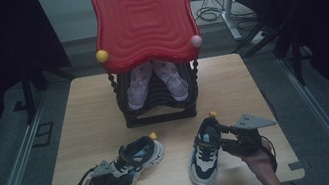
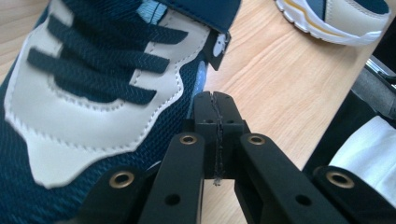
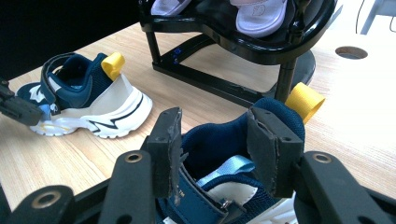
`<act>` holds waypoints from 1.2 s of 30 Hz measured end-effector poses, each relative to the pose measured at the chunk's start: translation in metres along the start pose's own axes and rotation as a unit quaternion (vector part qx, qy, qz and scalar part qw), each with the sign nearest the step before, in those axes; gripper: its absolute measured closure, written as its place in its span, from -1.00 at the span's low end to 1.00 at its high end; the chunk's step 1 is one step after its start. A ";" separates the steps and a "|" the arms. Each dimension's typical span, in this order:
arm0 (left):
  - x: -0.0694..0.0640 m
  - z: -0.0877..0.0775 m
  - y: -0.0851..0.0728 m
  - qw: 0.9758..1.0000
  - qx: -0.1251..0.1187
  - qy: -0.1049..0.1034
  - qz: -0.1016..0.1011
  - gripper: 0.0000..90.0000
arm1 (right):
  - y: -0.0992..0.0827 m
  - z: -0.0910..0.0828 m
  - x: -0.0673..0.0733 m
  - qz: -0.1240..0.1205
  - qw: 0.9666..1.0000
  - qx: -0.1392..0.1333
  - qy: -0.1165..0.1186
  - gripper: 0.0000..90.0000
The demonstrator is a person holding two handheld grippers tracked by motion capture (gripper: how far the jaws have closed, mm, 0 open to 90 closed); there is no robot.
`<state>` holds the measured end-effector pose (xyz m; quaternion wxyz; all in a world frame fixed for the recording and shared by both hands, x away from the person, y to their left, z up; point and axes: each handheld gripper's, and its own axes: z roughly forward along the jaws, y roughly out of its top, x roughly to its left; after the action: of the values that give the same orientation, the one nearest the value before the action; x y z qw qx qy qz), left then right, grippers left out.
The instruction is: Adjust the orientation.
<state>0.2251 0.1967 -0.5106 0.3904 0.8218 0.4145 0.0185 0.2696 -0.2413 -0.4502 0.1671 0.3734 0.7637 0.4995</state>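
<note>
Pink shoes (image 1: 154,81) already sit on the rack (image 1: 161,113); two navy sneakers remain on the table (image 1: 89,110), the left gripper (image 2: 217,109) pressed closed beside the left sneaker (image 1: 138,158), the right gripper (image 3: 215,140) spread wide, apparently straddling the right sneaker (image 1: 206,154).

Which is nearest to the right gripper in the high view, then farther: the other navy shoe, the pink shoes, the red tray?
From the right gripper:
1. Other navy shoe, to its left by the left gripper.
2. Pink shoes, on the black rack behind.
3. Red tray, atop the rack, farthest back.

Navy-and-cream sneakers (image 1: 139,158), yellow heel loops (image 3: 113,64); ripple-patterned red stool top (image 1: 144,17)
</note>
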 end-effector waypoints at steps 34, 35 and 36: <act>0.036 -0.059 0.046 0.990 -0.127 0.048 -0.029 0.55 | 0.008 0.008 0.011 0.009 1.000 -0.007 0.028 0.21; 0.036 -0.060 0.051 0.990 -0.133 0.050 -0.026 0.52 | 0.009 0.009 0.012 0.008 1.000 -0.006 0.029 0.21; 0.037 -0.060 0.056 0.989 -0.136 0.051 -0.025 0.49 | 0.010 0.010 0.013 0.006 1.000 -0.006 0.030 0.21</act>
<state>0.2650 0.2401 -0.4430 0.4768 0.7486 0.4482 0.1069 0.2712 -0.2237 -0.4445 0.1433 0.3614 0.7634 0.5158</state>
